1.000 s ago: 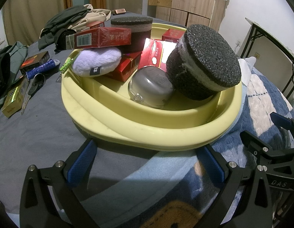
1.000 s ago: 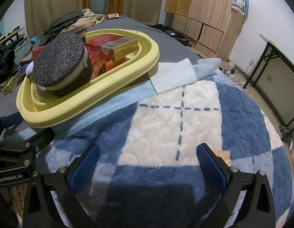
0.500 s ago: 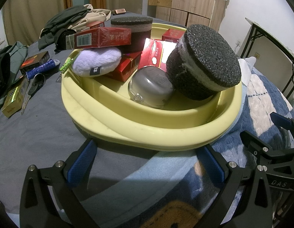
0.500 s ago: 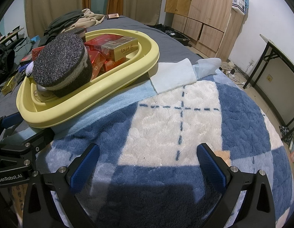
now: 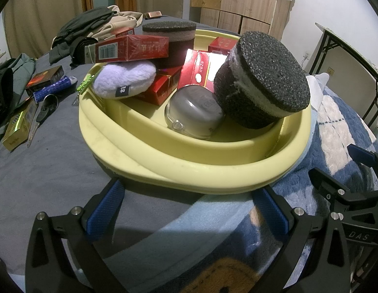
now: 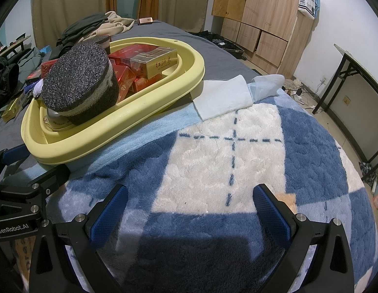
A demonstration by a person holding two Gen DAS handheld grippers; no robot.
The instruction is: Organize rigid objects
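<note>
Fingers come first in both views: the left gripper has its blue pads spread wide with nothing between them, hanging just short of the near rim of the yellow basin, and the right gripper is spread just as wide and equally empty over the blue and white blanket, to the right of the basin.

Inside the basin, nearest its front wall, lies a grey metal bowl tipped on its side, touching a dark foam disc that leans on the right-hand rim. Behind those sit a lilac plush pad and several red boxes, one propped across the pad, with a second foam disc at the back. Left of the basin, on the grey bed sheet, a gold box, scissors and a blue tube lie loose.

The basin looks nearly full, so the remaining work is probably those loose pieces. A good next move would be for the left gripper to swing left of the basin, close across the narrow sides of the gold box, and set it low among the red boxes, well away from the leaning disc, which looks ready to roll.

Compared with half a second and a second earlier, nothing has shifted: both grippers and every object sit exactly as they did.
</note>
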